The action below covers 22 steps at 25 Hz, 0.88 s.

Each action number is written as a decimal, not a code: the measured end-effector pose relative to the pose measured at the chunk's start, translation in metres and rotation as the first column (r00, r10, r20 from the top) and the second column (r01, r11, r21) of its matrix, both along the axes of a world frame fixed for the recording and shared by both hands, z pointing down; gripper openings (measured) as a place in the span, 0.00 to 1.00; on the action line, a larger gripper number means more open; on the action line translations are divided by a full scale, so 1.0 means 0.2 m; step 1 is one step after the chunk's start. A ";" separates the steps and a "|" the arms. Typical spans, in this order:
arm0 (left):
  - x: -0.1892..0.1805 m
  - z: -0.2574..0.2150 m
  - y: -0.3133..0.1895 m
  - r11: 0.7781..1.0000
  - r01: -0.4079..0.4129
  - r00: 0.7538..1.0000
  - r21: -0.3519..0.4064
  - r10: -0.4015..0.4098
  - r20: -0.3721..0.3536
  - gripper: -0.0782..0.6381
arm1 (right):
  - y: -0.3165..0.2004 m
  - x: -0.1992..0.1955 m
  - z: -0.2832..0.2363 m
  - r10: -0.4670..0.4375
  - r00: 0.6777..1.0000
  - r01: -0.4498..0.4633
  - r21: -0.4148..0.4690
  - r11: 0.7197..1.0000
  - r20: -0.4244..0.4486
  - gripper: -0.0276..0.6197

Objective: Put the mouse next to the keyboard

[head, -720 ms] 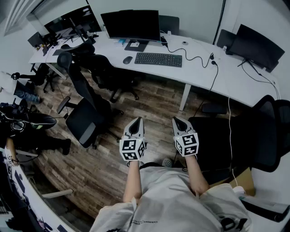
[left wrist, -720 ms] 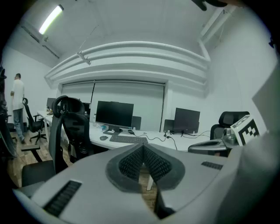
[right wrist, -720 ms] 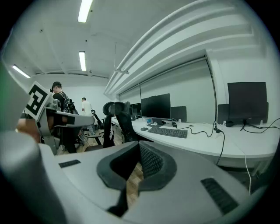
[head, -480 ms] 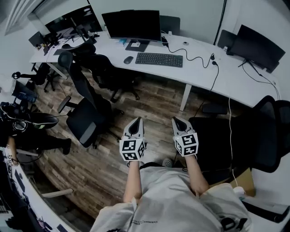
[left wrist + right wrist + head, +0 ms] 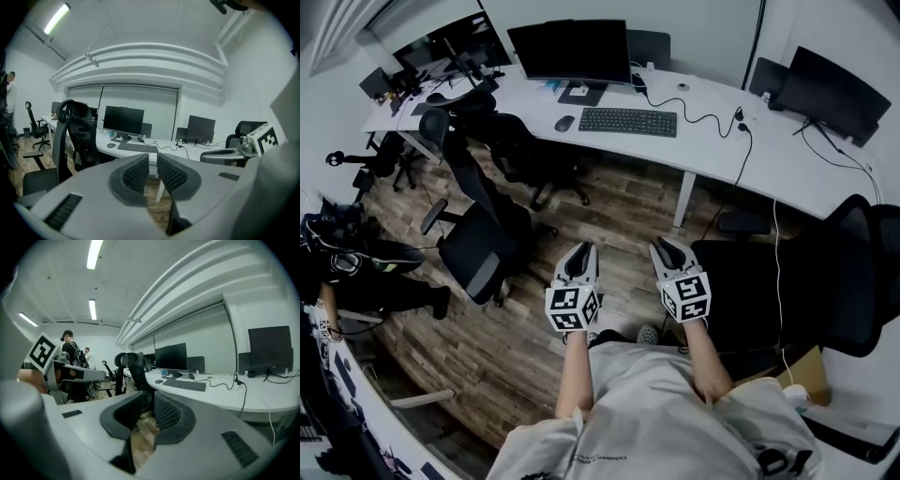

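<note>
1. The mouse [image 5: 564, 124] lies on the white desk [image 5: 712, 141], just beside the left end of the keyboard [image 5: 628, 123], with a small gap between them.
2. A dark monitor [image 5: 570, 52] stands behind the keyboard, and a black cable [image 5: 703, 120] snakes off from the keyboard's right side.
3. The left gripper [image 5: 153, 157] has its jaws all but together, with only a thin slit between the ribbed pads and nothing in it.
4. The right gripper [image 5: 149, 397] has its jaws slightly apart. Wood floor [image 5: 619, 211] shows through the gap, and it holds nothing.
5. Both grippers hang side by side over the floor, well short of the keyboard, and point towards it.
6. A black chair [image 5: 478, 248] stands on the floor, well to the near left of the keyboard.
</note>
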<state>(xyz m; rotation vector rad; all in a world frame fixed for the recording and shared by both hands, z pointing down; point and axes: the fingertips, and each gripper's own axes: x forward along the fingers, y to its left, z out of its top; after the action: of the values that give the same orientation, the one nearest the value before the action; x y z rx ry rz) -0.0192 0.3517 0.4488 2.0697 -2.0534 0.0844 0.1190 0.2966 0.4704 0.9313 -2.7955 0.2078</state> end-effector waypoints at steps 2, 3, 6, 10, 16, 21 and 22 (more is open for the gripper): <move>0.01 0.01 0.00 1.000 0.001 1.000 -0.005 -0.001 -0.002 0.24 | 0.01 0.01 0.02 -0.016 1.000 0.016 -0.020 1.000 0.003 0.17; 0.02 0.01 0.00 1.000 0.004 1.000 -0.008 -0.004 -0.003 0.27 | 0.02 0.03 0.04 -0.019 1.000 0.019 -0.029 0.999 0.005 0.18; 0.02 0.03 0.00 0.999 0.023 1.000 -0.028 -0.023 0.015 0.34 | 0.02 0.06 0.07 -0.024 1.000 0.025 -0.050 0.998 0.012 0.24; -0.01 0.05 0.00 0.998 0.048 0.998 -0.045 -0.046 0.035 0.39 | 0.00 0.07 0.09 -0.023 0.999 0.025 -0.074 0.997 0.025 0.29; -0.06 0.05 -0.05 0.995 0.072 0.997 -0.062 -0.069 0.047 0.40 | -0.03 0.07 0.13 -0.031 1.000 0.030 -0.091 0.995 -0.003 0.36; -0.08 0.06 -0.12 0.996 0.067 0.997 -0.062 -0.065 0.038 0.40 | -0.08 0.05 0.14 -0.033 0.999 0.031 -0.099 0.995 -0.012 0.39; -0.09 0.06 -0.15 0.996 0.065 0.997 -0.063 -0.062 0.040 0.40 | -0.11 0.04 0.14 -0.026 1.000 0.024 -0.096 0.995 -0.018 0.39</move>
<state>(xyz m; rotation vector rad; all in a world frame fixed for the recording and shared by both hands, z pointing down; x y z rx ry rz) -0.0363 0.3215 0.4615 1.9781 -2.1081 0.1782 0.1280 0.2752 0.4991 0.8716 -2.7507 0.3238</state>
